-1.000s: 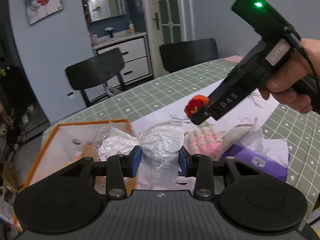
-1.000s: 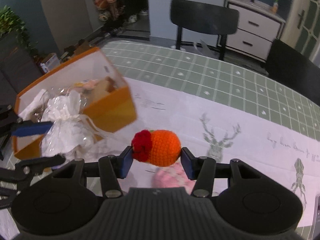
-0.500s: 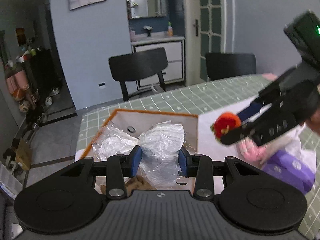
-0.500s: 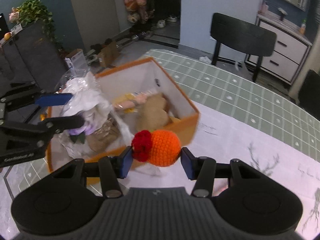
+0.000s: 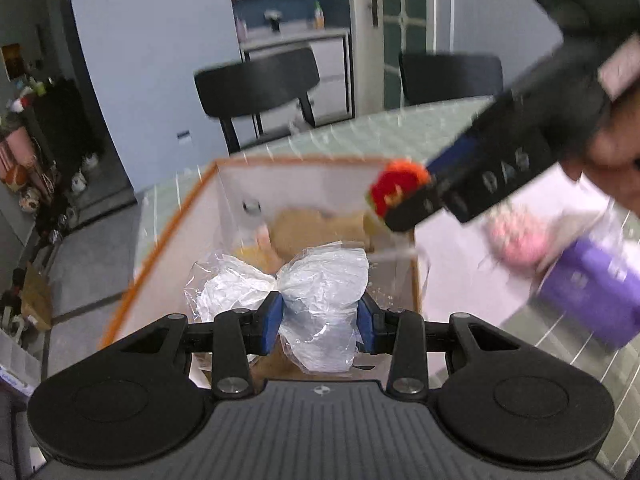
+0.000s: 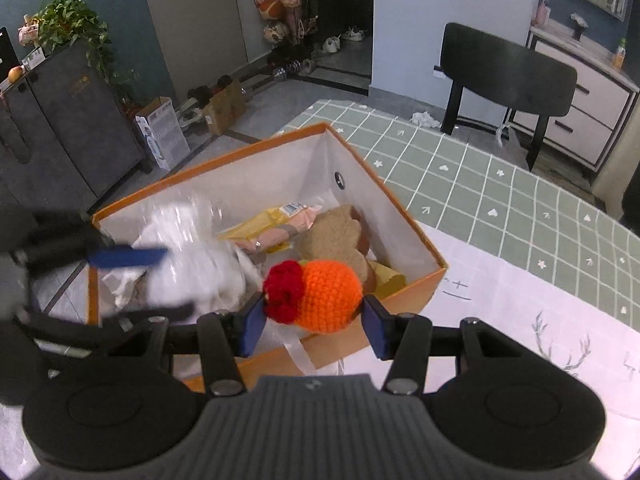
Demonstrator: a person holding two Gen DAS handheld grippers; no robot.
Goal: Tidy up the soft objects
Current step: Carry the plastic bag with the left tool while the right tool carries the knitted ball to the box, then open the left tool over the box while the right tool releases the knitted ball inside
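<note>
Above the orange box [image 6: 404,296], the left gripper [image 5: 319,316] clamps a plastic-wrapped bundle [image 5: 320,300] and the right gripper [image 6: 314,326] a crocheted orange toy [image 6: 326,296]; release each low inside, clear of the walls.

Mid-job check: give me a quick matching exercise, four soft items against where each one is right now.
Items:
1. orange crocheted ball with red flower
2. crinkled clear plastic bag
3. tan plush toy
4. pink knitted toy

Places:
A. lying inside the orange cardboard box
B. on the white cloth beside the purple tissue pack
C. clamped in the left gripper
D. clamped in the right gripper

Pairs: 1-D, 2-C, 3-A, 4-B
</note>
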